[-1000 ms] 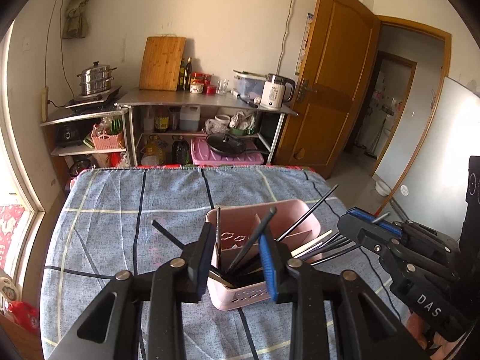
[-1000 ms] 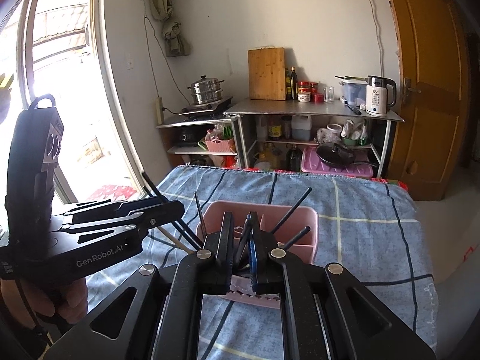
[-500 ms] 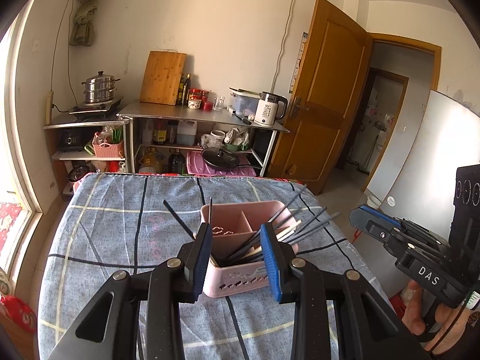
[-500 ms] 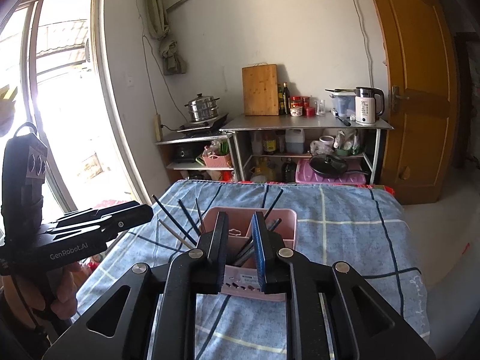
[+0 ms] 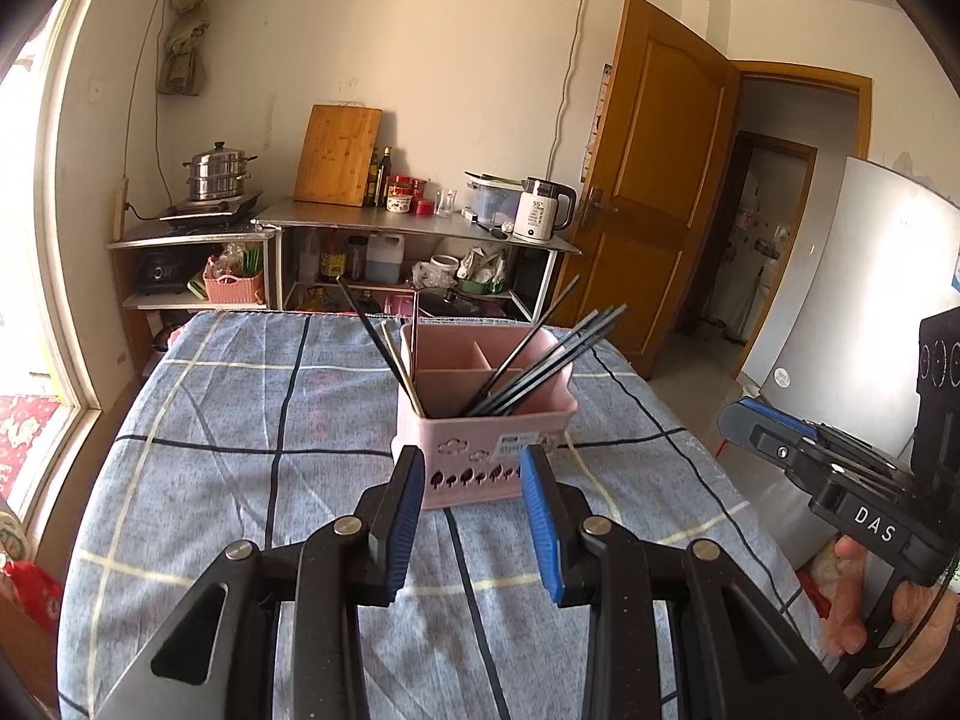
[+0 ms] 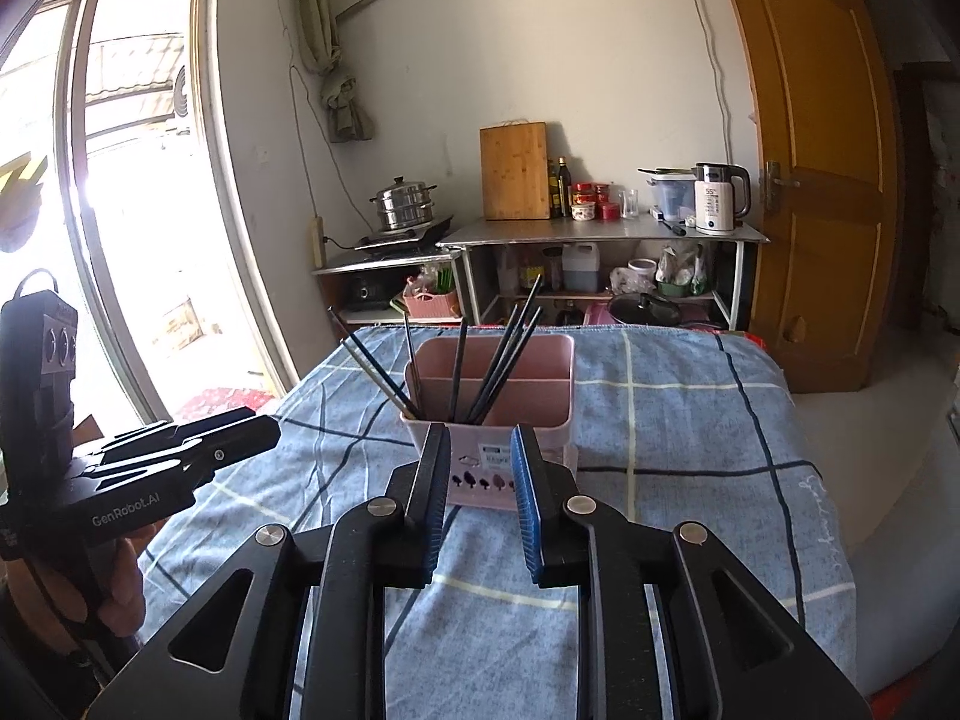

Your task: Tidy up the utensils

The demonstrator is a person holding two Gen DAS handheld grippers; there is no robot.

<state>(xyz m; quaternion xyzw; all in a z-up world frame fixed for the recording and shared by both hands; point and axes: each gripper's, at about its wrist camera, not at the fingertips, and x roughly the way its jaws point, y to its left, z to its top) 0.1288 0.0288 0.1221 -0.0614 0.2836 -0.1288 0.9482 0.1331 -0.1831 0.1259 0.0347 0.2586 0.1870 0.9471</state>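
A pink divided utensil holder (image 5: 486, 420) stands on the blue checked tablecloth (image 5: 240, 420). Several black chopsticks (image 5: 540, 360) lean to the right in its near compartment, and a few more (image 5: 372, 330) lean left at its left corner. My left gripper (image 5: 471, 462) hangs just short of the holder, open and empty. In the right wrist view the same holder (image 6: 552, 372) and chopsticks (image 6: 504, 354) sit ahead of my right gripper (image 6: 480, 438); its jaws are opening with nothing between them. Each gripper also shows in the other's view: the right gripper (image 5: 780, 444) and the left gripper (image 6: 240, 432).
Beyond the table's far edge stands a metal shelf unit (image 5: 420, 228) with a kettle (image 5: 540, 216), a wooden cutting board (image 5: 339, 156) and a steamer pot (image 5: 216, 171). A wooden door (image 5: 654, 180) is at the back right, a tall window (image 6: 138, 210) at the left.
Both grippers have drawn back from the holder, which now lies further ahead. The right jaws have parted from nearly shut. The chopsticks stay in the holder.
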